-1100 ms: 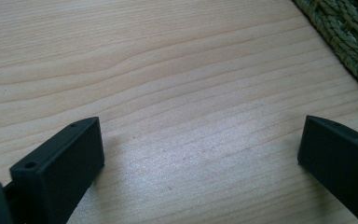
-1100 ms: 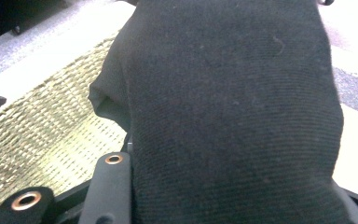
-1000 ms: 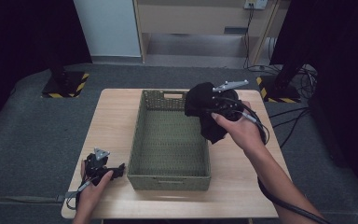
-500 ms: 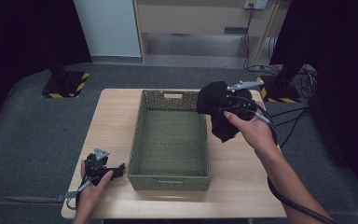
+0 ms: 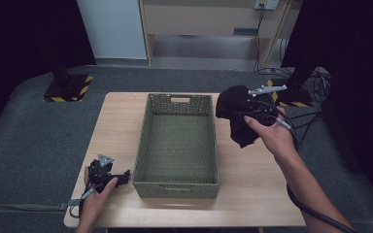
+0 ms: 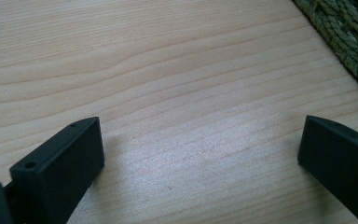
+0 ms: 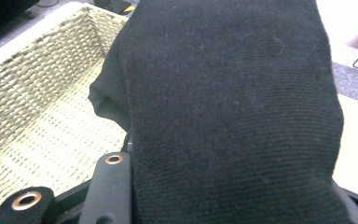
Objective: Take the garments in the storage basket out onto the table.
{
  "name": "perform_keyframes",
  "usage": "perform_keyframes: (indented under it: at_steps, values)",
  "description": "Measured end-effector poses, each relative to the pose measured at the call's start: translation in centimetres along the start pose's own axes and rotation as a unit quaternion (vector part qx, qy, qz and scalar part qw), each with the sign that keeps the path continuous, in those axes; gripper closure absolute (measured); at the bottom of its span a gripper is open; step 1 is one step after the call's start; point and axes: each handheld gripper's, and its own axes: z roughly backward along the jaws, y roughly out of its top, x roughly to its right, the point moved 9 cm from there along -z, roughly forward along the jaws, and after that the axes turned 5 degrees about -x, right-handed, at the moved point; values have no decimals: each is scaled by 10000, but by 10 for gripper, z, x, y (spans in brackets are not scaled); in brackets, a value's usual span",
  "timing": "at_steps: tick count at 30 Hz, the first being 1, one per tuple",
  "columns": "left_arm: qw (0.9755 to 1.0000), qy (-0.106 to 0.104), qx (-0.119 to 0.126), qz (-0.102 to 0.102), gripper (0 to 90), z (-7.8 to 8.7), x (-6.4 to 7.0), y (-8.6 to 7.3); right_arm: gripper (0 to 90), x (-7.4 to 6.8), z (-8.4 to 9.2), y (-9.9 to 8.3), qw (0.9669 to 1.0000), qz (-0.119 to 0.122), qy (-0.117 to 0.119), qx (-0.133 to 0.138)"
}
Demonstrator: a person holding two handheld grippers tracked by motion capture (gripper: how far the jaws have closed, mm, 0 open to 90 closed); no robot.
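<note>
A bundle of black knitted cloth [image 5: 235, 116] hangs in the air just right of the green woven basket [image 5: 177, 174], near its far right corner. My right gripper [image 5: 245, 109] is shut on this cloth, which drapes over its jaws in the right gripper view [image 7: 233, 107], with the basket [image 7: 42, 98] below to the left. My left gripper [image 5: 121, 177] rests on the table at the basket's near left corner. Its jaws stand open [image 6: 200, 154] over bare wood, nothing between them.
The light wooden table [image 5: 252, 194] has free room right of the basket and along the front. The basket's inside holds nothing. Cables and a black stand base [image 5: 291, 94] lie on the grey floor behind the table's right corner.
My right gripper has carried the black cloth rightward, from above the basket's far right corner to outside its right wall. The left gripper has kept still.
</note>
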Motion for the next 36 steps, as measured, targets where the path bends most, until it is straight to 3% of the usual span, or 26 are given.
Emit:
perform_keyframes:
  at_steps: [20,36]
  values:
    - [10000,2,0,0,0,0,0,0,551,24,-10,-14,9998,-121,-136,-99]
    - [10000,2,1,0,0,0,0,0,550,49,-40,-31,9986,-274,-367,-262]
